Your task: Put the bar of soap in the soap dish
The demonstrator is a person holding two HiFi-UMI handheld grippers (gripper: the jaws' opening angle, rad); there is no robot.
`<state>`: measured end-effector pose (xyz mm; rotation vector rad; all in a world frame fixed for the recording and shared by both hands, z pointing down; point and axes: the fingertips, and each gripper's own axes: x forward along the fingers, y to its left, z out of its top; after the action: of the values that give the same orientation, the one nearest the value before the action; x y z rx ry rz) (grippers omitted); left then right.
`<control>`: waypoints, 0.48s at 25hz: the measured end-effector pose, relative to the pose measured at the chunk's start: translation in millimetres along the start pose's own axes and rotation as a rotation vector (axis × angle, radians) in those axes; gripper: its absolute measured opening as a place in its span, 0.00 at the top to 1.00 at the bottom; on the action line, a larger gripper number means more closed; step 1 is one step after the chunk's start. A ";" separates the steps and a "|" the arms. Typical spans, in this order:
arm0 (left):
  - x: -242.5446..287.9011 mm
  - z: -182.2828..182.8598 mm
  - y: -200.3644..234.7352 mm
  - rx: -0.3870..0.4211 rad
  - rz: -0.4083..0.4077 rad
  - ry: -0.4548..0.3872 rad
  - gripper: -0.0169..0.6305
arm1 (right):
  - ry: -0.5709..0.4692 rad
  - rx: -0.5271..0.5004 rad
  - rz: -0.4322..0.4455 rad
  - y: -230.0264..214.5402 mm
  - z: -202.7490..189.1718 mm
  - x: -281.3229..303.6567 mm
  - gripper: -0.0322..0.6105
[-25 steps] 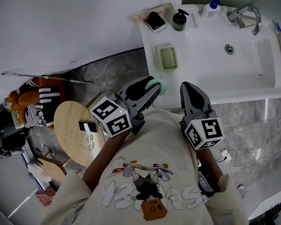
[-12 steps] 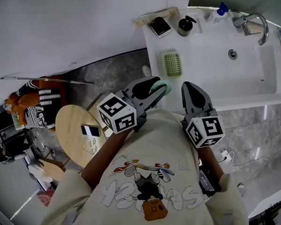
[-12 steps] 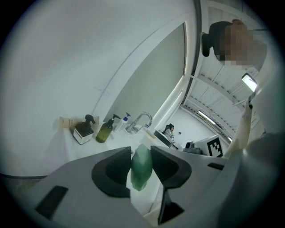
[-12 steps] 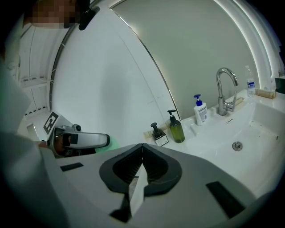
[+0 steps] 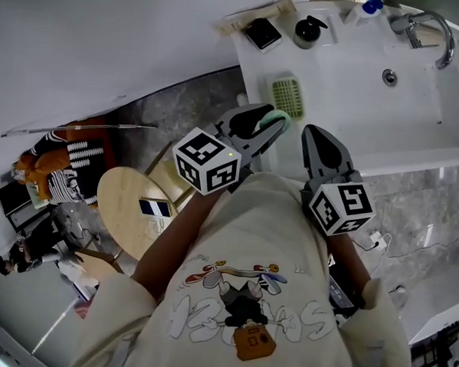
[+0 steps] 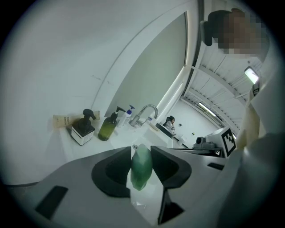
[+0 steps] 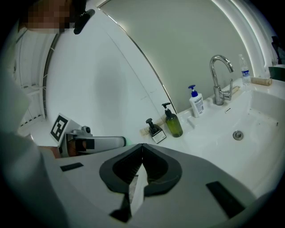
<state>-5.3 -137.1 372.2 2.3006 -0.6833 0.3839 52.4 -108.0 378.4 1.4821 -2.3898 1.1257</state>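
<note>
The left gripper's (image 6: 141, 151) fingers (image 6: 112, 171) are clamped on the green bar of soap (image 6: 141, 169), which stands on edge between them with its top poking just past their tips (each pad presses one broad face). Beside it, the right gripper's (image 7: 142, 149) fingers (image 7: 161, 170) are pressed together with nothing between them. Just beyond the left fingertips in the head view lies the green ribbed soap dish (image 5: 287, 97) on the white sink's (image 5: 350, 70) ledge, with the pump bottles (image 6: 107, 128) and the faucet (image 6: 138, 119) farther ahead.
</note>
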 end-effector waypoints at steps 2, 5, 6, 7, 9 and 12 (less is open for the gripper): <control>8.0 -2.5 3.8 0.011 0.003 0.014 0.75 | 0.008 -0.001 0.012 0.3 -1.9 4.3 0.94; 11.0 -7.8 5.0 0.012 0.002 0.026 0.75 | 0.027 0.001 0.023 0.6 -6.4 7.0 0.94; 11.6 -9.1 5.2 0.008 0.001 0.028 0.75 | 0.033 0.004 0.023 -0.8 -7.2 7.9 0.94; 12.3 -10.4 5.7 0.005 0.000 0.030 0.75 | 0.038 0.009 0.021 -3.0 -8.1 9.0 0.94; 14.0 -13.0 7.1 0.005 0.002 0.038 0.75 | 0.053 0.022 0.012 -9.2 -10.8 11.4 0.94; 15.0 -15.3 11.0 0.009 0.014 0.037 0.75 | 0.075 -0.014 -0.011 -18.0 -15.4 15.4 0.94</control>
<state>-0.5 -138.8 395.7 2.2920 -0.6803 0.4360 54.9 -113.8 405.9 1.4211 -2.3327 1.1385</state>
